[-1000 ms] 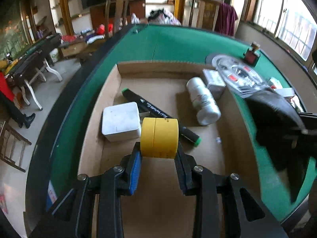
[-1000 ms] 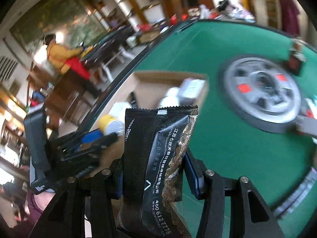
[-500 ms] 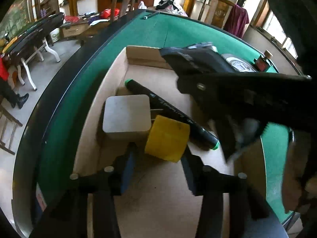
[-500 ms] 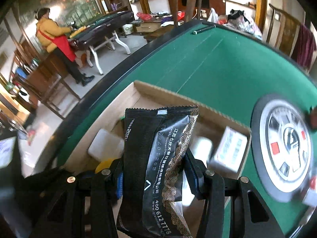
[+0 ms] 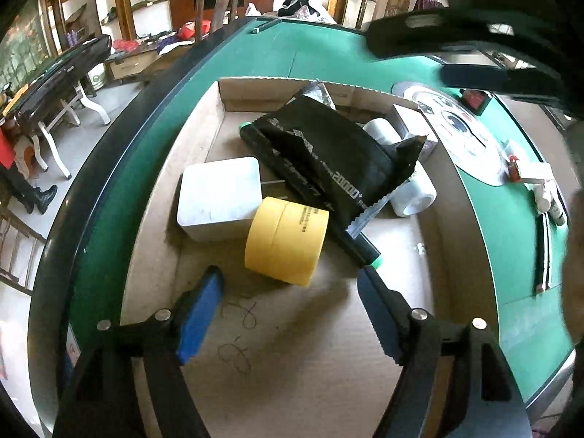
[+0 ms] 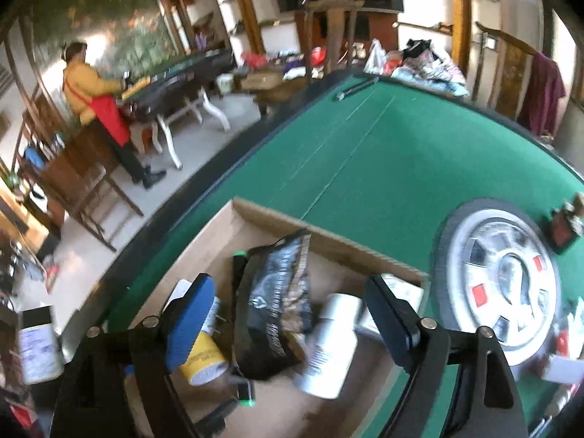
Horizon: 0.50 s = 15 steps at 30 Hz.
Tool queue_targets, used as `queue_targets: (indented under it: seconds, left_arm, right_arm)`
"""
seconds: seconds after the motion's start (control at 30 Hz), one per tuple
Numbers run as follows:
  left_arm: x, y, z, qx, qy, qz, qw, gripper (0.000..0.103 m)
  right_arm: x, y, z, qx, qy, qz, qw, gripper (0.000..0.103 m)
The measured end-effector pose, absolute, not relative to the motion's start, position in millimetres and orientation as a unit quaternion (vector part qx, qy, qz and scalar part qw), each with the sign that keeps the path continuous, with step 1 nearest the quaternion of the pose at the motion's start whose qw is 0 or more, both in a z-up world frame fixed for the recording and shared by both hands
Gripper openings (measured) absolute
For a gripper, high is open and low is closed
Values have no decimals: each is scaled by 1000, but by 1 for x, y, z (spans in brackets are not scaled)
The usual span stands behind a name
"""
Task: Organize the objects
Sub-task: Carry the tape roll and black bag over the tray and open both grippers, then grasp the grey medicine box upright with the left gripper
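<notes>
An open cardboard box (image 5: 262,89) sits on the green table. In it lie a yellow tape roll (image 5: 286,241), a white square case (image 5: 221,199), a black marker (image 5: 367,253), a white bottle (image 5: 412,191) and a black snack packet (image 5: 328,157) draped over marker and bottle. My left gripper (image 5: 290,277) is just short of the tape, its jaws opening, pads off it. My right gripper (image 6: 290,281) hovers above the packet (image 6: 273,310), jaws opening with nothing gripped. It shows as a blurred dark shape (image 5: 456,36) in the left wrist view.
A round silver disc (image 6: 503,284) lies on the felt right of the box, with small items (image 5: 540,179) near it. A small dark red object (image 6: 564,224) stands beyond the disc. A person in yellow with a red apron (image 6: 91,91) stands far left by another table.
The left jaws let go of the yellow tape, which now rests on the box floor. The right gripper moved over the box, opened, and the black packet dropped in.
</notes>
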State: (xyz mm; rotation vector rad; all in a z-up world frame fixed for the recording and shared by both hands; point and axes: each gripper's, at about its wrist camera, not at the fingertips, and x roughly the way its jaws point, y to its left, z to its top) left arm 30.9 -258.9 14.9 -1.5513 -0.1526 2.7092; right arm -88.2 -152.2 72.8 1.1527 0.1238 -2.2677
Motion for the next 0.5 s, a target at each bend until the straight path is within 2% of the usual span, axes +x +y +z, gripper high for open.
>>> queue_targets:
  seconds: [0.1, 0.23, 0.3, 0.37, 0.5]
  left_arm:
    - [35, -264, 18, -487, -70, 870, 16, 76]
    - [47, -281, 42, -448, -136, 883, 24, 76]
    - [59, -275, 65, -412, -135, 901, 25, 82]
    - [67, -259, 89, -384, -135, 913, 40, 92]
    - [68, -219, 114, -369, -140, 912, 108, 94]
  right_arm:
    - [-75, -115, 84, 420, 26, -863, 281, 94]
    - [-65, -51, 90, 419, -24, -871, 255, 94]
    - [-59, -11, 95, 412, -41, -881, 229, 94]
    - [-56, 30, 102, 402, -44, -895, 190, 95]
    - [-57, 105, 112, 389, -50, -913, 116, 95]
